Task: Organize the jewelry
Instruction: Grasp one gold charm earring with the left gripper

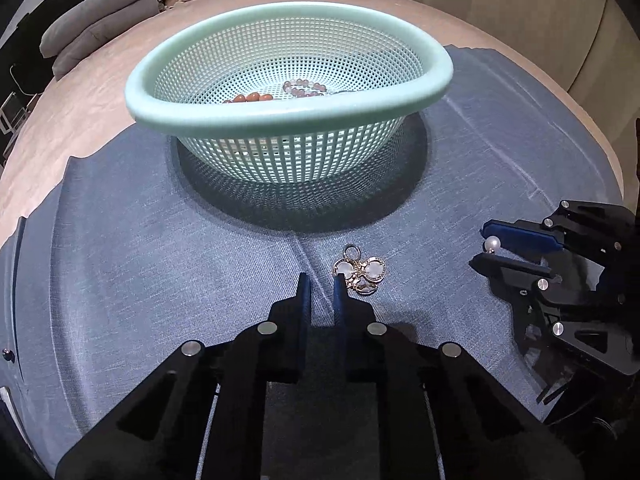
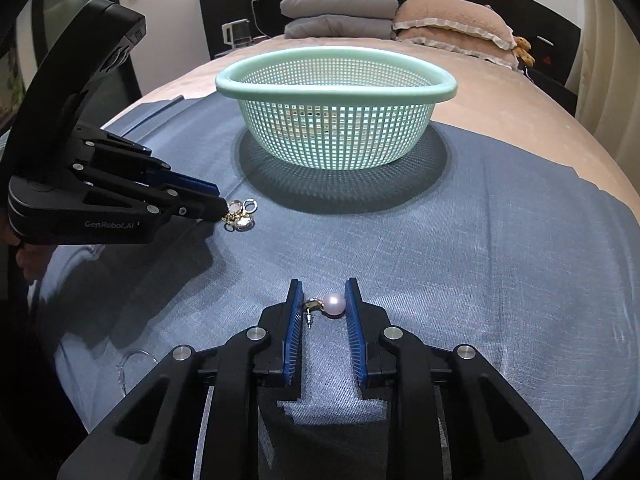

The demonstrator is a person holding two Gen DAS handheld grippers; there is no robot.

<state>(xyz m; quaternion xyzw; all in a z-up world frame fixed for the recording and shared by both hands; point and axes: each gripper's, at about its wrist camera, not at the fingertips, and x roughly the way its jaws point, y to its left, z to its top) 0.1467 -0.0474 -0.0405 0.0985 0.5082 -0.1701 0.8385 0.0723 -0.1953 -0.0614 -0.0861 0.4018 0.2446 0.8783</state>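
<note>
A gold cluster of round white charms (image 1: 362, 272) lies on the blue cloth. Its left edge touches the right fingertip of my left gripper (image 1: 322, 280). That gripper is shut, with only cloth showing in the narrow slit between its fingers. In the right wrist view its tips (image 2: 220, 208) meet the cluster (image 2: 240, 214). My right gripper (image 2: 323, 282) is shut on a pearl earring (image 2: 335, 304): the pearl rests against the right pad and the gold hook against the left. The left wrist view shows the same pearl (image 1: 493, 244) pinched at the right gripper's tips (image 1: 482, 246).
A mint mesh basket (image 1: 288, 114) (image 2: 336, 92) stands beyond both grippers and holds brown beads (image 1: 250, 98) and pink beads (image 1: 304, 88). The blue cloth (image 2: 480, 240) covers a pink bed. Pillows and folded grey blankets (image 2: 340, 12) lie at the far end. A thin clear loop (image 2: 132, 356) sits near left.
</note>
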